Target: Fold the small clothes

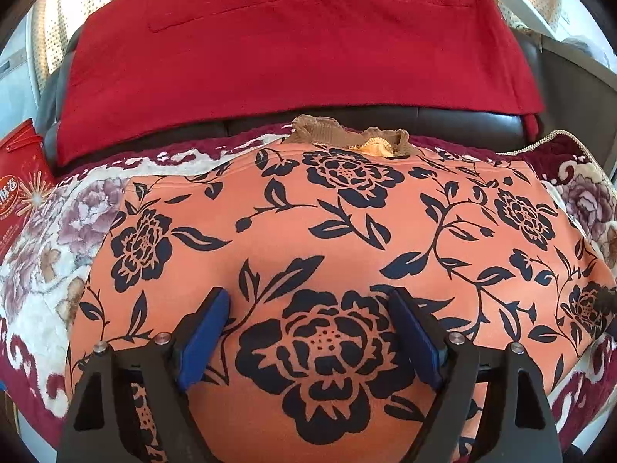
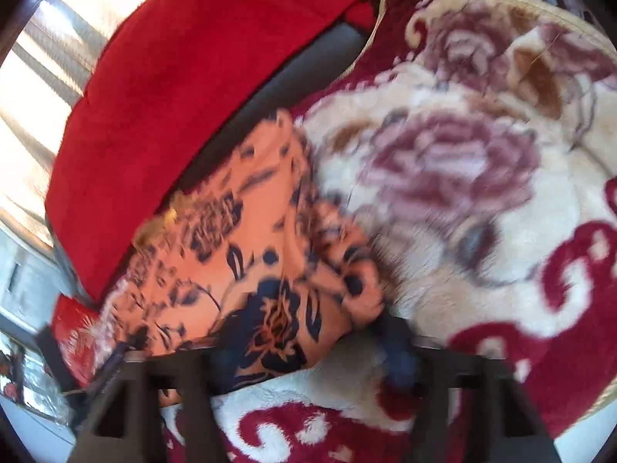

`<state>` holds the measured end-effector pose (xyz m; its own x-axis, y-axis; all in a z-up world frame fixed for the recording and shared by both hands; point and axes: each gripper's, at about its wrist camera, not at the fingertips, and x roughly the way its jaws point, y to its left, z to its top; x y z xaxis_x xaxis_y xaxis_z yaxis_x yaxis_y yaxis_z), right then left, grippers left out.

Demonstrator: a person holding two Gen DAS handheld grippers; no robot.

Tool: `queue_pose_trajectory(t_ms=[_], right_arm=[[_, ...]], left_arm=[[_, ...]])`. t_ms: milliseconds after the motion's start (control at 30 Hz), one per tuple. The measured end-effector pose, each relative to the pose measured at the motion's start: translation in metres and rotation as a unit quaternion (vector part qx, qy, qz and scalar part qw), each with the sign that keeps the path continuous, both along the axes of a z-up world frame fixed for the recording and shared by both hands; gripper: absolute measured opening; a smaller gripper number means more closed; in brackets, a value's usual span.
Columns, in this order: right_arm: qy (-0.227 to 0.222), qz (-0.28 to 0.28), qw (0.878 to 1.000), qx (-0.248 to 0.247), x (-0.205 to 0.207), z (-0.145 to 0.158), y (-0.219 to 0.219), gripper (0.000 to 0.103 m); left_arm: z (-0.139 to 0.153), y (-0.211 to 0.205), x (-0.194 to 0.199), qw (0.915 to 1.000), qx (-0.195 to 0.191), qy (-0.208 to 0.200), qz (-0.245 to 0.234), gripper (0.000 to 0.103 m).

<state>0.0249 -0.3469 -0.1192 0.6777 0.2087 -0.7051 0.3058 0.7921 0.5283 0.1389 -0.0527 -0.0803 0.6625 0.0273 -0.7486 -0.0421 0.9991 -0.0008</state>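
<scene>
Left gripper (image 1: 312, 332): your jaws stand wide apart over the orange floral garment (image 1: 347, 231), blue pads (image 1: 204, 332) low on the cloth, nothing pinched.
Right gripper (image 2: 308, 351): blurred; your jaws look parted at the garment's (image 2: 239, 270) near corner, and I can't tell whether they hold it.
Garment: spread flat on the plush flowered blanket (image 1: 46, 239).
Collar (image 1: 347, 135): tan ribbed edge at the garment's far side.
Red cloth (image 1: 293, 46): beyond the garment, draped over a dark sofa back (image 1: 462, 121).
Red box (image 1: 19, 193): left of the garment.
</scene>
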Motion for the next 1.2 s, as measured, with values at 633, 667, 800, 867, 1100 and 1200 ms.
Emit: queue_pose_trajectory(t_ms=[633, 667, 800, 867, 1100, 1200], right_arm=[[0.016, 0.148, 0.979, -0.142, 0.154, 0.047, 0.040, 0.015], [0.021, 0.125, 0.980, -0.154, 0.155, 0.042, 0.038, 0.015], [0.082, 0.075, 0.983, -0.148, 0.158, -0.003, 0.019, 0.022], [0.050, 0.054, 0.986, -0.150, 0.143, 0.014, 0.022, 0.037], [-0.071, 0.078, 0.973, -0.204, 0.069, 0.079, 0.093, 0.084], [-0.077, 0.124, 0.970, -0.195, 0.043, 0.073, 0.129, 0.084]], left_arm=[[-0.002, 0.010, 0.010, 0.9992, -0.037, 0.013, 0.011, 0.087], [-0.001, 0.010, 0.011, 0.9990, -0.040, 0.013, 0.013, 0.087], [-0.001, 0.010, 0.010, 0.9990, -0.040, 0.015, 0.010, 0.087], [0.000, 0.014, 0.010, 0.9987, -0.049, 0.014, 0.009, 0.087], [0.007, 0.023, 0.004, 0.9979, -0.061, -0.003, 0.023, 0.087], [0.019, 0.037, -0.011, 0.9961, -0.075, -0.033, 0.033, 0.087]])
